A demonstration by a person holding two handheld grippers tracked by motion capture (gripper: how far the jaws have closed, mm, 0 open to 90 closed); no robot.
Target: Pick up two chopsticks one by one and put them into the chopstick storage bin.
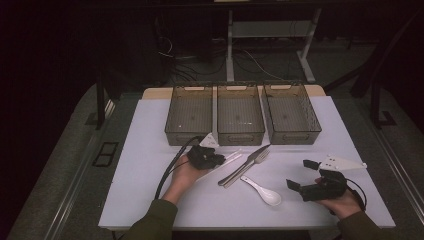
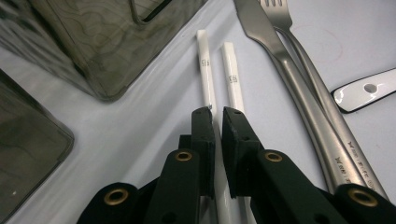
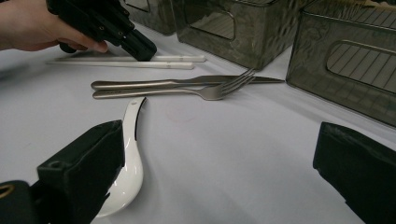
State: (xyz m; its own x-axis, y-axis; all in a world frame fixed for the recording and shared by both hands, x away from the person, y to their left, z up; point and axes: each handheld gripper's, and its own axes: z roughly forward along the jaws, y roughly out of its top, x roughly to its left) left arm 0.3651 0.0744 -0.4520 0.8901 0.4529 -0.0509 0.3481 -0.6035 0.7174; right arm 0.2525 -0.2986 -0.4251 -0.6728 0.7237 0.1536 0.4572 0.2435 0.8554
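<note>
Near the left bin [image 1: 189, 116], on the worktop [image 1: 150, 165]: left claw [image 2: 217, 111] clamped on a white chopstick [image 2: 206, 70], its twin [image 2: 232, 77] alongside. Lift level, keep grip firm, avoid nudging knife [image 2: 271, 42] and fork [image 2: 299, 51]. Right claw [image 3: 219, 158] wide open, empty, beside spoon [image 3: 128, 158].

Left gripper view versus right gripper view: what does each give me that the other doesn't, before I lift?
Left gripper view: the left tongs shut on one white chopstick, the second chopstick alongside. Right gripper view: the right tongs wide open, the white spoon by one jaw, and the hand carrying the other tongs. Both: chopsticks, knife, fork, spoon handle, grey bins.
</note>
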